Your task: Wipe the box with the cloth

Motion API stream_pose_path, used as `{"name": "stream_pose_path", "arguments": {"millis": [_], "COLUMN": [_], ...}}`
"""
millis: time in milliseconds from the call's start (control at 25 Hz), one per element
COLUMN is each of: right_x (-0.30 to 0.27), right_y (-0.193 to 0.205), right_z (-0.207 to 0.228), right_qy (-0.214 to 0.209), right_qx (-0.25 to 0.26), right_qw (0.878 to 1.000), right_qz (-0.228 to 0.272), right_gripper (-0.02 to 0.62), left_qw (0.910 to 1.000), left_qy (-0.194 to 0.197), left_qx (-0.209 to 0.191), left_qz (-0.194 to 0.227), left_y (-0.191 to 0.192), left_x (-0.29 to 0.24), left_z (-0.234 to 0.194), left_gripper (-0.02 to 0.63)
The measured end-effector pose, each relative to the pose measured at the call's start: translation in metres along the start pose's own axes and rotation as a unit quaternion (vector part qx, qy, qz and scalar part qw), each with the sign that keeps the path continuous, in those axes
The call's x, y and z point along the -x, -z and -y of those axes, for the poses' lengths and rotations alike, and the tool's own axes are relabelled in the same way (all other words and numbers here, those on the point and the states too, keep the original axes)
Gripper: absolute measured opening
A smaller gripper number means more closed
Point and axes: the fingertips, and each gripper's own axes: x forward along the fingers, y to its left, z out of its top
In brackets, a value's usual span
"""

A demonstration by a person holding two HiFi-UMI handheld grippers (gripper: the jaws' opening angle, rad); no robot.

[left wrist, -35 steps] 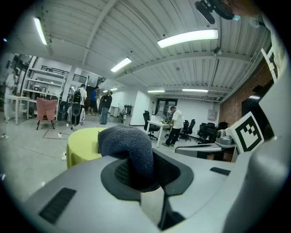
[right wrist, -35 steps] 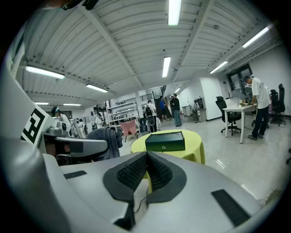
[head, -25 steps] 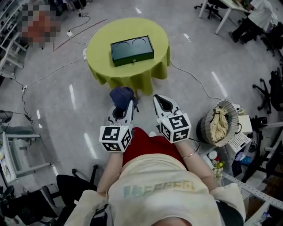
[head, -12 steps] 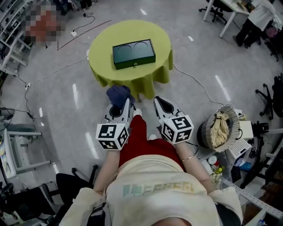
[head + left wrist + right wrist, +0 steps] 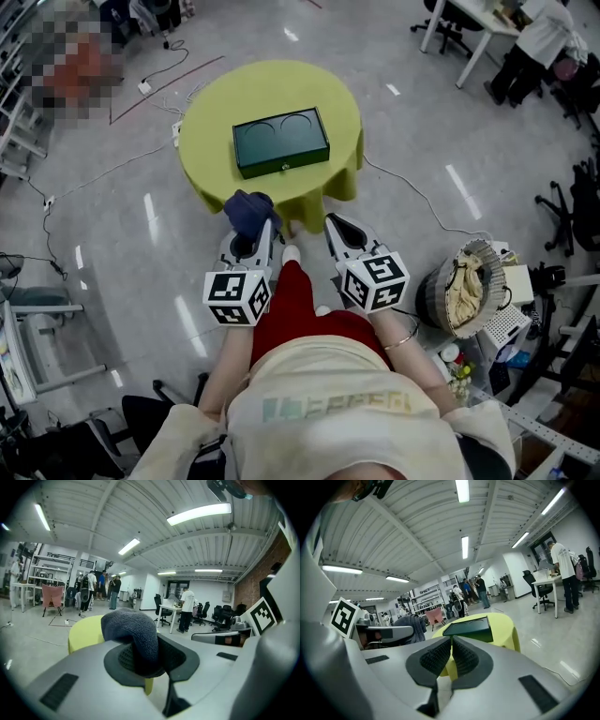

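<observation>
Evidently the left tongs [image 5: 143, 662] were clamped on a dark blue cloth [image 5: 129, 630], which bulged up and forward out of the jaws in a soft wad. The right tongs [image 5: 451, 657] were pressed together with nothing between them. The dark green box [image 5: 281, 142] lay ahead of both tongs, well apart from them, on the round yellow-draped bench [image 5: 211, 112]. The cloth looked light, limp and knitted, likely to fold and drag under pressure, so the deep hold near its middle seemed sound. The box appeared rigid and smooth-topped; it might slide when wiped, and the empty tongs could probably steady an edge.
</observation>
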Motion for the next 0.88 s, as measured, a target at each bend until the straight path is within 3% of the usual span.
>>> {"name": "stream_pose_path", "arguments": {"millis": [480,880], "right_x": [-0.136,-0.212], "right_y": [-0.043,-0.077], "right_z": [0.034,0.063], "right_qy": [0.023,0.068], "right_qx": [0.008,0.009], "right_qw": [0.999,0.997], "right_qz": [-0.027,-0.029], "right_gripper": [0.038,0.038], "left_qw": [0.9988,0.9957], "left_qy": [0.037,0.083], "left_qx": [0.012,-0.014], "left_qz": [-0.031,-0.038], "left_y": [-0.035,-0.079], "left_x": [-0.111,-0.192], "left_z": [-0.085,-0.136], "left_gripper": [0.078,0.078]}}
